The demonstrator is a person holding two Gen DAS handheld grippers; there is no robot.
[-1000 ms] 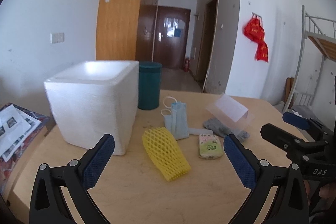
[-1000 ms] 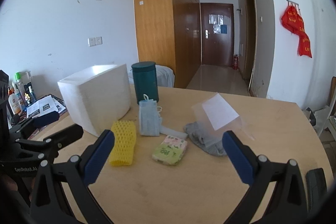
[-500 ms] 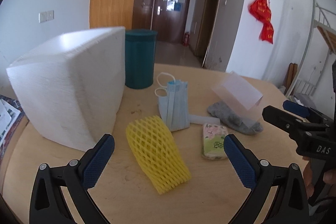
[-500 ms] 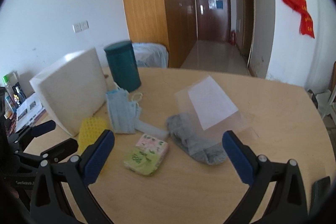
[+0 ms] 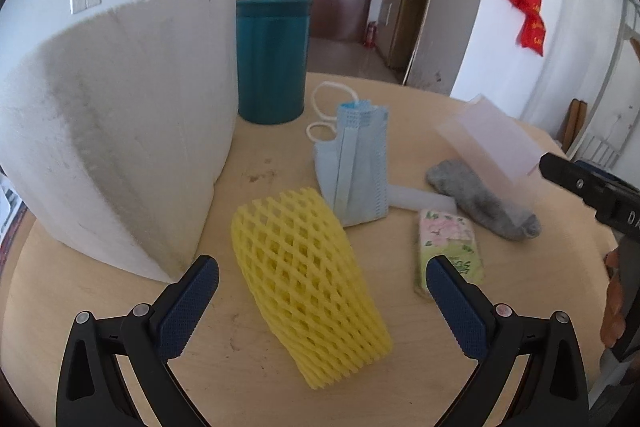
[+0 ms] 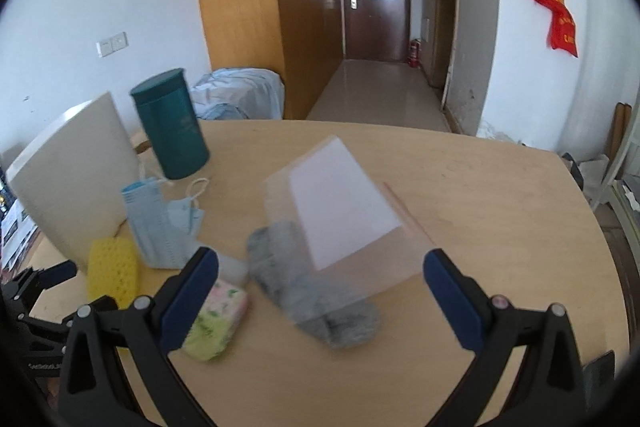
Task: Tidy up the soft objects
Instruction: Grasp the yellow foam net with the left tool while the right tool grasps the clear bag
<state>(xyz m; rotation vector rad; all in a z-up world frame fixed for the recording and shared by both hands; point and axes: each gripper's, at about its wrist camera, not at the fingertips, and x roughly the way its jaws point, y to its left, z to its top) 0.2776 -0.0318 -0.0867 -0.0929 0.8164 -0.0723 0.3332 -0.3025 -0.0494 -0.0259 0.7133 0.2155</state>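
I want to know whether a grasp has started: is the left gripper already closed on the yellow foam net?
No: the left gripper is wide open, its fingers either side of the yellow foam net lying on the table.

Left gripper low, fingers spread wide, nothing between them. Right gripper same deal, fingers wide apart, nothing pinched. Both level, pointing forward. Right gripper body pokes into left wrist view at right edge, bit of hand behind it.
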